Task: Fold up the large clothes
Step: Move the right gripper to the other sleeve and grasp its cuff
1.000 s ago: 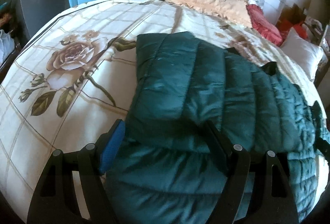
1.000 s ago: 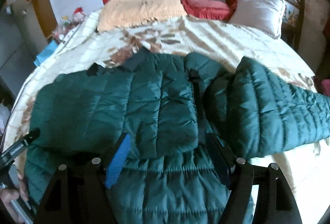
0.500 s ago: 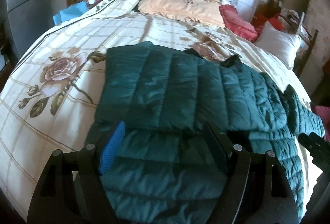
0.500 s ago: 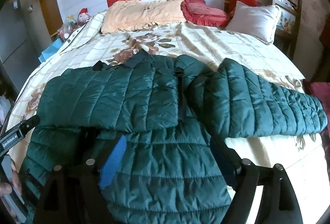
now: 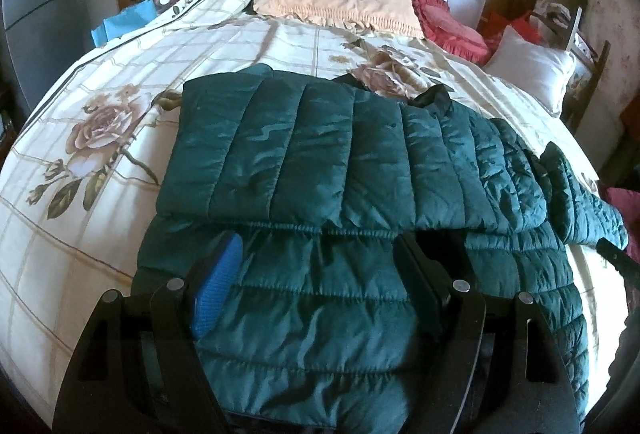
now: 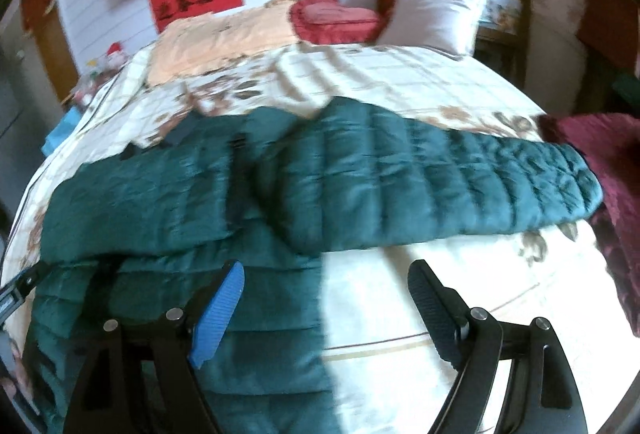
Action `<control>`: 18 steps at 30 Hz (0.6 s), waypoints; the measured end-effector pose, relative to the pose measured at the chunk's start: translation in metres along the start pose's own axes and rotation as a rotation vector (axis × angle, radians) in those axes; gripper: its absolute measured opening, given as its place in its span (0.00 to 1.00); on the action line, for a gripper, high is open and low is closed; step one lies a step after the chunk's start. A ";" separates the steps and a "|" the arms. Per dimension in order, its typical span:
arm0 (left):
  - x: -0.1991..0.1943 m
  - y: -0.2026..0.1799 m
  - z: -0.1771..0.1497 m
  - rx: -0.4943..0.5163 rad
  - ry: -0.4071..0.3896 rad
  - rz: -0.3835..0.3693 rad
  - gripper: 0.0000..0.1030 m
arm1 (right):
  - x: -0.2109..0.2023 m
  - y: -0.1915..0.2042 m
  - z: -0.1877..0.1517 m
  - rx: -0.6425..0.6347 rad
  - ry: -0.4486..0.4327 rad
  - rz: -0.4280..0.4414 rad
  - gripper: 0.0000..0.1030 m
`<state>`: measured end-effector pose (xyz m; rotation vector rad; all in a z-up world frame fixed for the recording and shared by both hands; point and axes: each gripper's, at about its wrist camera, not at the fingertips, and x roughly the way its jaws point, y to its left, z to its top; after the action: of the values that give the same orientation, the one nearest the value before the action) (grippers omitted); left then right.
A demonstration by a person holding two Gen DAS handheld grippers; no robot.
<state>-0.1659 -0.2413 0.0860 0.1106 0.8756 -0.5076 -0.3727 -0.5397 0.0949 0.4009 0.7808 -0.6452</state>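
Observation:
A dark green puffer jacket [image 5: 320, 162] lies spread on the floral bedspread [image 5: 100, 162]. One sleeve is folded flat across its chest. The other sleeve [image 6: 440, 186] stretches out to the right over the sheet. My left gripper [image 5: 317, 240] hovers open above the jacket's lower body, just short of the folded sleeve's edge, with nothing held. My right gripper [image 6: 327, 266] is open over the jacket's right side edge, its blue pad above the fabric and its black finger above bare sheet. This view is blurred. The left gripper's tip [image 6: 16, 290] shows at its left edge.
A peach pillow [image 5: 336, 0], a red heart cushion [image 5: 452, 28] and a white pillow [image 5: 532, 70] lie at the head of the bed. A dark red cloth [image 6: 608, 174] hangs at the bed's right edge. Toys and a blue item [image 5: 124, 22] sit far left.
My left gripper drew back from the folded sleeve, which stays flat on the chest. My right gripper swung right, from over the jacket's body to its side edge, and its jaws widened a little.

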 end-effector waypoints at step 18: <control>0.010 -0.002 -0.007 0.013 0.031 0.008 0.76 | 0.038 -0.183 0.012 0.435 -0.005 -0.272 0.80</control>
<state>-0.1663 -0.2451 0.0744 0.1346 0.9022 -0.5055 -0.4680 -0.6964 0.0558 0.6954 0.6928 -1.0779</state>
